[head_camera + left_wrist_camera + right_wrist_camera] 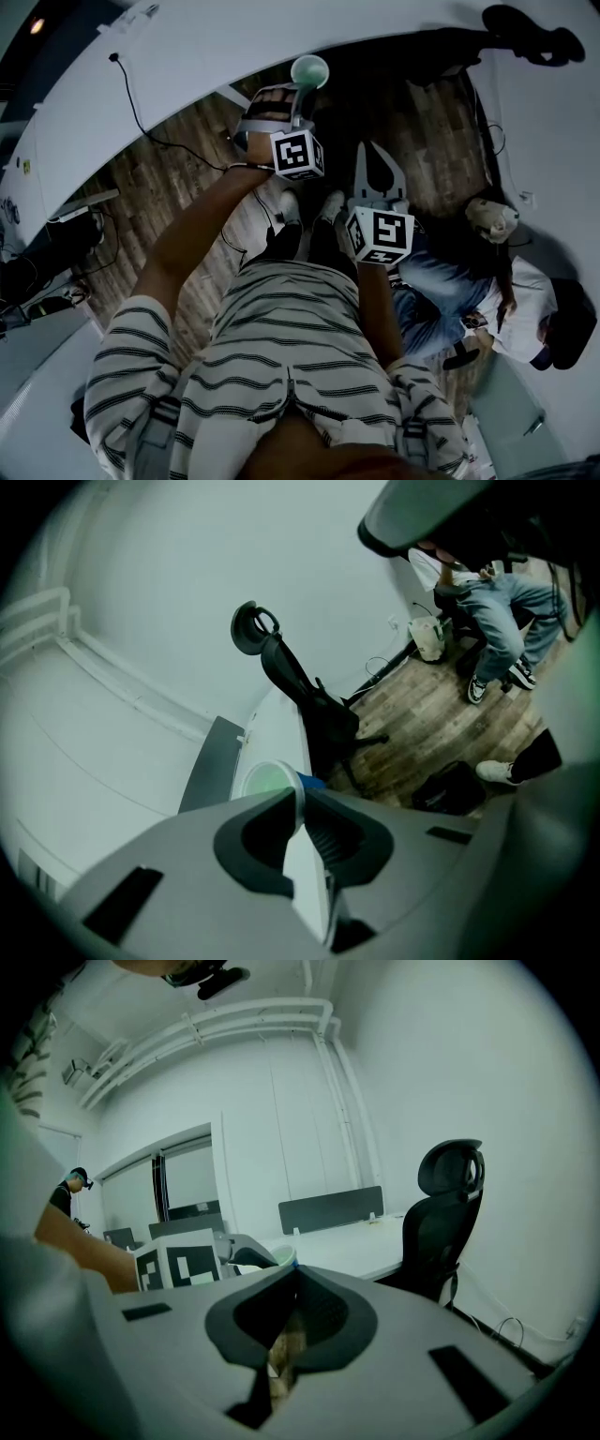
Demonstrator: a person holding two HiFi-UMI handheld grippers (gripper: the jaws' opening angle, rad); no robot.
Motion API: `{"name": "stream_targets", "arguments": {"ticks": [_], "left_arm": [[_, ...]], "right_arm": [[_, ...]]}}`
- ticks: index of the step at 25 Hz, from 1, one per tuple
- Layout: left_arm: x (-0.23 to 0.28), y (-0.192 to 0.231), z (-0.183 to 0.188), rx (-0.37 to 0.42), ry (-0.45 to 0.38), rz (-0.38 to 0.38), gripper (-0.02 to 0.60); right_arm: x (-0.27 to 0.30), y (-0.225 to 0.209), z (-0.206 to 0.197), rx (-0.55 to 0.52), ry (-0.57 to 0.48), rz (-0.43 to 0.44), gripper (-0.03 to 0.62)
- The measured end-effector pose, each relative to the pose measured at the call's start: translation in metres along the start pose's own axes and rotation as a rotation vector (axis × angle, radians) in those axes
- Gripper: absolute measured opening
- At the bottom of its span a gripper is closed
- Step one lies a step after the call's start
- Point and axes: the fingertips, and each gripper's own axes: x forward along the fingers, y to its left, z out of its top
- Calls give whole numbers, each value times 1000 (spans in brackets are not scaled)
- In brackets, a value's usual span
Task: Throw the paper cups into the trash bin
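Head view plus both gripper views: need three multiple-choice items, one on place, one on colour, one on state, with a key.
1. Where is the cup?
A. on the desk
B. in the left gripper's fingers
C. on the floor

2. What colour is the chair?
A. white
B. red
C. black

3. How do the right gripper's fingers stand?
A. shut, nothing between
B. wide open
C. shut on a cup

Key:
1 B: the fingers pinch its rim in the left gripper view.
2 C: its back and headrest are black.
3 A: the tips meet in the right gripper view, with no cup between them.
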Motion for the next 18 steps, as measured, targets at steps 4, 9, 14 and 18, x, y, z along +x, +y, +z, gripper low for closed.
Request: {"name": "stream_targets", "arguments": {"ticks": [4, 9, 14, 18], "left_arm": [[1, -23, 1, 17, -4, -34, 48], [6, -54, 0, 24, 10, -85, 48], [15, -78, -1, 40, 4, -108, 48], [19, -101, -1, 40, 9, -154, 48]], "right_arm": [[-3, -2, -13, 6, 31, -14, 11], [-4, -10, -29, 24, 58, -28, 11], [-6, -15, -44, 30, 80, -44, 11], [-4, -18, -57, 36, 101, -48, 11]]}}
